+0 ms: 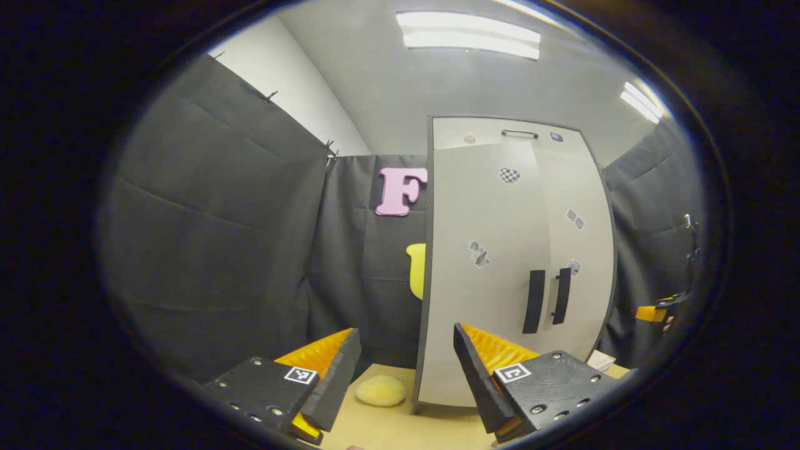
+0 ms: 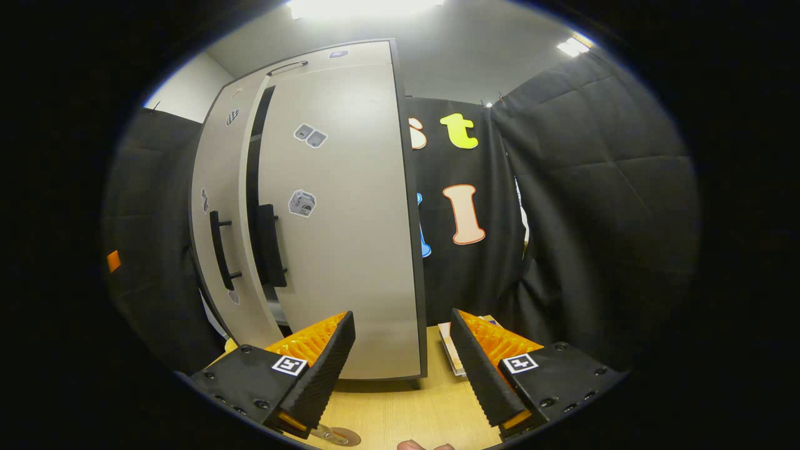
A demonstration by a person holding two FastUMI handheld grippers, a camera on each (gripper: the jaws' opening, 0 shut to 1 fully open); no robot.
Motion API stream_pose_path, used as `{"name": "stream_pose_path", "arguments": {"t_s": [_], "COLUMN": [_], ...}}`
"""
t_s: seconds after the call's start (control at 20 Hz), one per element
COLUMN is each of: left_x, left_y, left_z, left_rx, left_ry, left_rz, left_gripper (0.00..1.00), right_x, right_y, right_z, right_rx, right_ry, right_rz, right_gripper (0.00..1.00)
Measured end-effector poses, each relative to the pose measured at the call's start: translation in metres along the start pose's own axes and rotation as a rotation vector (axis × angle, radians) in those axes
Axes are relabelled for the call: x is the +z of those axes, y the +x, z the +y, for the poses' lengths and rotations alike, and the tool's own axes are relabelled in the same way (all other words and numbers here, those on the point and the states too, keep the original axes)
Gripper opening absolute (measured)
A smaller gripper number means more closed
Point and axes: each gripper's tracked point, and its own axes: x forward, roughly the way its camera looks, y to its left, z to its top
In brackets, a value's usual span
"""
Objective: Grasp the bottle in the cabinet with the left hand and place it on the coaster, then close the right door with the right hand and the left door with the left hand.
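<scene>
The white cabinet [image 1: 487, 262] stands on the wooden table, its two black handles [image 1: 547, 299] side by side. My left gripper [image 1: 406, 331] is open and holds nothing; it hovers in front of the cabinet's left edge. In the right gripper view the cabinet [image 2: 337, 237] is close, and a narrow dark gap [image 2: 253, 187] runs between its two doors. My right gripper [image 2: 403, 314] is open and holds nothing, in front of the right door's outer edge. A pale yellow round pad [image 1: 380, 389] lies on the table by the cabinet's left front corner.
The wooden table [image 2: 400, 406] runs under both grippers. Flat cards or booklets [image 2: 453, 350] lie to the right of the cabinet. A small round disc [image 2: 344, 435] sits at the table's near edge, beside a fingertip [image 2: 419, 445]. Black cloth walls close in on all sides.
</scene>
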Motion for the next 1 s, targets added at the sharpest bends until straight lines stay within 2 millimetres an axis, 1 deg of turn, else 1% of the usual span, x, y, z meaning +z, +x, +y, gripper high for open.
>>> {"name": "stream_pose_path", "arguments": {"t_s": [0.2,0.25,0.3,0.35,0.4,0.45,0.5,0.55,0.6,0.65,0.7,0.75,0.9,1.0], "left_x": [-0.019,-0.024,-0.028,-0.033,-0.036,-0.039,-0.042,-0.045,-0.047,-0.045,-0.044,-0.040,-0.030,-0.027], "left_y": [0.042,0.051,0.059,0.064,0.070,0.072,0.075,0.077,0.080,0.083,0.086,0.087,0.087,0.079], "left_z": [0.007,0.006,0.007,0.008,0.007,0.004,0.001,-0.001,-0.004,-0.005,-0.009,-0.013,-0.023,-0.028], "left_rx": [-0.061,-0.077,-0.087,-0.095,-0.105,-0.116,-0.123,-0.127,-0.127,-0.126,-0.127,-0.127,-0.113,-0.090], "left_ry": [0.009,0.017,0.022,0.021,0.010,-0.003,-0.017,-0.027,-0.033,-0.035,-0.029,-0.015,0.048,0.050], "left_rz": [0.028,0.034,0.041,0.045,0.048,0.049,0.049,0.051,0.057,0.059,0.059,0.057,0.048,0.037], "left_gripper": [0.94,0.87,0.94,0.94,0.94,0.87,0.87,0.94,0.94,0.94,0.87,0.94,0.94,0.94], "right_x": [-0.001,-0.001,-0.003,-0.005,-0.005,-0.006,-0.008,-0.009,-0.010,-0.011,-0.011,-0.011,-0.011,-0.013], "right_y": [-0.005,-0.007,-0.009,-0.011,-0.012,-0.013,-0.012,-0.011,-0.010,-0.008,-0.005,-0.001,0.012,0.024], "right_z": [0.014,0.017,0.019,0.021,0.023,0.024,0.022,0.019,0.016,0.012,0.007,0.002,-0.004,-0.002], "right_rx": [-0.047,-0.057,-0.067,-0.070,-0.073,-0.075,-0.084,-0.088,-0.093,-0.095,-0.100,-0.102,-0.064,0.002], "right_ry": [-0.017,-0.014,-0.009,-0.006,-0.007,-0.011,-0.013,-0.014,-0.013,-0.013,-0.015,-0.017,-0.019,-0.046], "right_rz": [-0.003,0.001,0.008,0.015,0.021,0.026,0.034,0.040,0.044,0.045,0.043,0.042,0.025,0.011], "right_gripper": [0.98,0.98,0.92,0.92,0.98,0.98,0.98,0.92,0.92,0.98,0.98,0.98,0.98,0.98]}}
